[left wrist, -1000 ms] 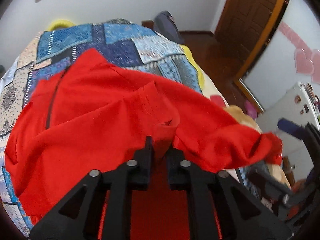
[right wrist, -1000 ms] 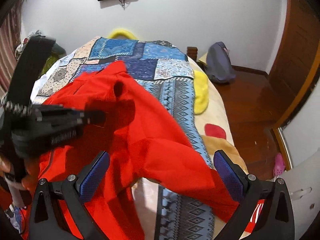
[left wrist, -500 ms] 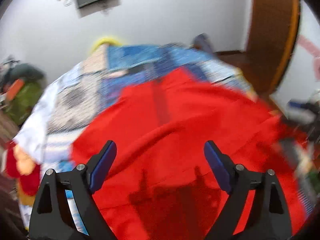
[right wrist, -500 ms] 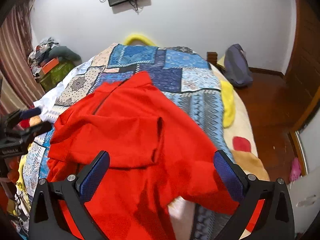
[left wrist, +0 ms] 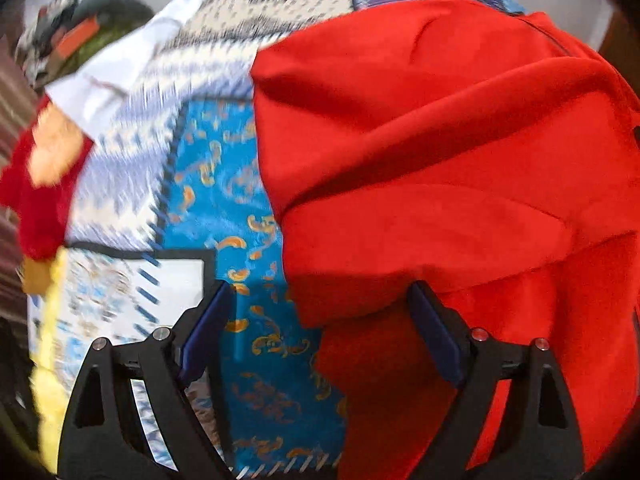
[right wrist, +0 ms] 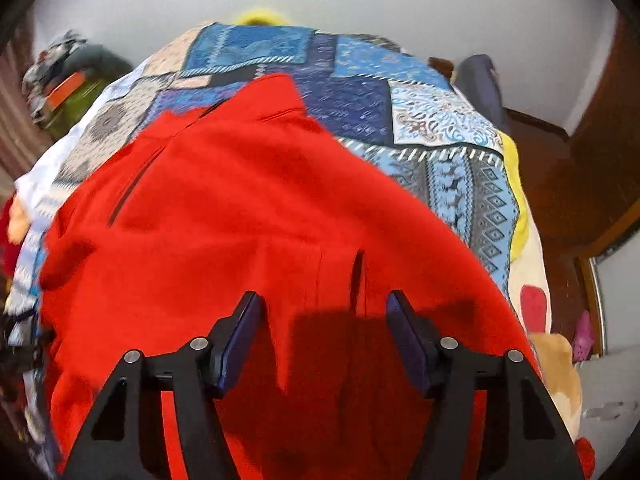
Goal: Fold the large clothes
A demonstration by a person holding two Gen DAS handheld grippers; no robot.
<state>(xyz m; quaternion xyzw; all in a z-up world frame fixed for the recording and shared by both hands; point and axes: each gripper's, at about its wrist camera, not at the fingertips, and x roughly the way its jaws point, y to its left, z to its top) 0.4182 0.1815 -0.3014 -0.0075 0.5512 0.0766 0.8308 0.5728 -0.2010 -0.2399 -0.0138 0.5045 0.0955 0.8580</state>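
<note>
A large red garment (right wrist: 248,216) lies rumpled on a bed with a blue patchwork cover (right wrist: 360,92). In the left wrist view the garment (left wrist: 440,152) fills the right half, its folded left edge over the cover (left wrist: 224,184). My left gripper (left wrist: 320,320) is open and empty, low over that edge, its right finger above red cloth. My right gripper (right wrist: 322,328) is open and empty, close above the garment's near part, casting a shadow on it.
A red and yellow soft toy (left wrist: 44,184) lies at the bed's left side. A pile of things (right wrist: 68,80) stands at the left wall. A grey bag (right wrist: 480,80) and a wooden door (right wrist: 600,140) are to the right.
My left gripper let go of the red cloth, opened and swung left to the garment's left edge. My right gripper stayed open, narrowed, and moved down close over the garment.
</note>
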